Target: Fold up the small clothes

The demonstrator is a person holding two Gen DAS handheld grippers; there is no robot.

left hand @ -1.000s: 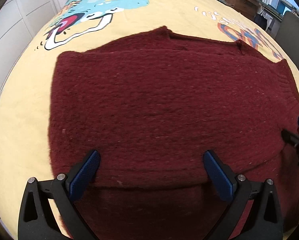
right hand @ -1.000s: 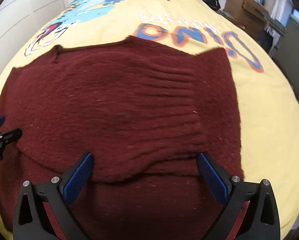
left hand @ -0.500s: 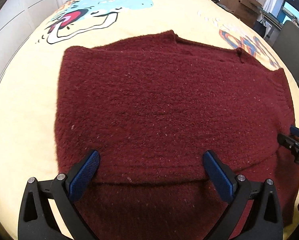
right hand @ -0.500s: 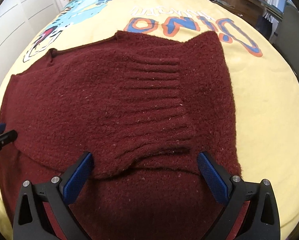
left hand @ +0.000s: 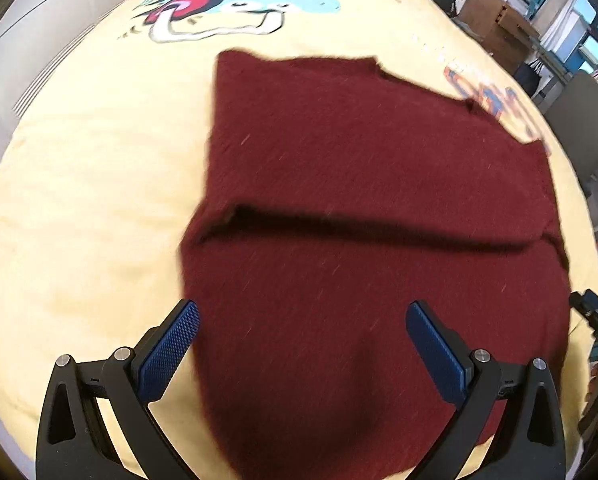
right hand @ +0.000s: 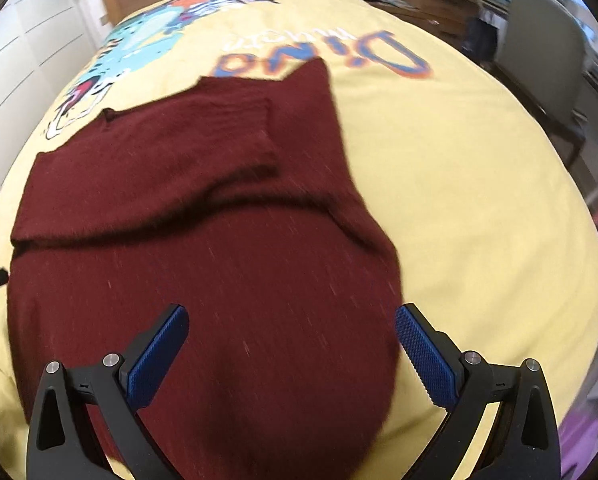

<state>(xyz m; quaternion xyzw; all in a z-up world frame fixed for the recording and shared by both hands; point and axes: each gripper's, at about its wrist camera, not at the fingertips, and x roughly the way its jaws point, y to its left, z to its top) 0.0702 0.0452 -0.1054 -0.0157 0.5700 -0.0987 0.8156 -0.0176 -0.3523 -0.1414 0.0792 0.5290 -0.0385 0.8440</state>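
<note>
The dark red knitted sweater (left hand: 371, 208) lay flat on the yellow dinosaur-print bedspread (left hand: 91, 184), partly folded: 1 ribbed sleeve (right hand: 219, 140) was turned across the body and a fold edge ran crosswise over the middle. At least 1 more fold seemed left. The left tool (left hand: 299, 344) and right tool (right hand: 291, 344) both hung spread wide above its near end, grasping nothing.

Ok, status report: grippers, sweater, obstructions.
Left gripper open, empty. Right gripper open, empty. Maroon sweater flat on yellow bedspread, a folded layer lying across it. Nothing in the way.
</note>
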